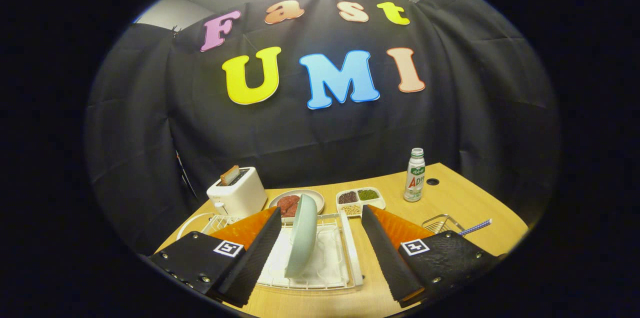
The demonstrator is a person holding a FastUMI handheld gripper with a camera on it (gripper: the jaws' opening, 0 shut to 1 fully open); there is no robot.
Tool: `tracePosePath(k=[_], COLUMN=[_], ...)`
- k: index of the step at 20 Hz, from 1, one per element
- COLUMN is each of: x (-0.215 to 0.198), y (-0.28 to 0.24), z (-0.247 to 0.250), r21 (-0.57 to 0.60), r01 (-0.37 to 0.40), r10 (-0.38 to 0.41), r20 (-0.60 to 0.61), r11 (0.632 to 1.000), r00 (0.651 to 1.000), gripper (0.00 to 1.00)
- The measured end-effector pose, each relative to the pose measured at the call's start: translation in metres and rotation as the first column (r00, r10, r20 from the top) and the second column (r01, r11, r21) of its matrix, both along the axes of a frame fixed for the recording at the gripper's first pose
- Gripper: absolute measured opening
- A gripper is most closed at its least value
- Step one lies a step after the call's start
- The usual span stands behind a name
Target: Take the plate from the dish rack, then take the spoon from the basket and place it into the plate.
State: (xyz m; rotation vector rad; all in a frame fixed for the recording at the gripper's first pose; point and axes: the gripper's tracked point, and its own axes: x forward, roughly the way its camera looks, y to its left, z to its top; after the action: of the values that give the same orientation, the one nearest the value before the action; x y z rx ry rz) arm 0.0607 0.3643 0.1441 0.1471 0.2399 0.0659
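1. Step in hand: the first, fetching the plate (302, 235). It stands on edge in the rack (350, 258), near the table's (465, 203) front edge.
2. Gripper (320, 258): released, fingers spread wide, the plate between them and touched by neither.
3. Spoon (475, 228): lies in the basket (440, 223) at the table's right edge, handle poking out.
4. Next move, as judged: advance, turn to straddle the plate's thin rim, clench, lift clear of the rack.
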Motion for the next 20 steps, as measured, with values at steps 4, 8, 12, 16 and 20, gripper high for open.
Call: tracePosePath(k=[4, 8, 12, 16, 20], x=[0.033, 0.059, 0.071, 0.077, 0.074], y=[0.022, 0.029, 0.036, 0.043, 0.029], z=[-0.031, -0.058, -0.087, -0.106, -0.11], r21=[0.007, 0.052, 0.098, 0.118, 0.082], r01=[-0.023, -0.012, -0.015, -0.025, 0.039], r10=[0.024, 0.02, 0.037, 0.059, -0.009], r20=[-0.082, -0.153, -0.234, -0.29, -0.334], r11=[1.0, 0.999, 0.995, 0.993, 0.996], r00=[0.996, 0.988, 0.972, 0.955, 0.943], gripper=[0.98, 0.98, 0.79, 0.61, 0.39])
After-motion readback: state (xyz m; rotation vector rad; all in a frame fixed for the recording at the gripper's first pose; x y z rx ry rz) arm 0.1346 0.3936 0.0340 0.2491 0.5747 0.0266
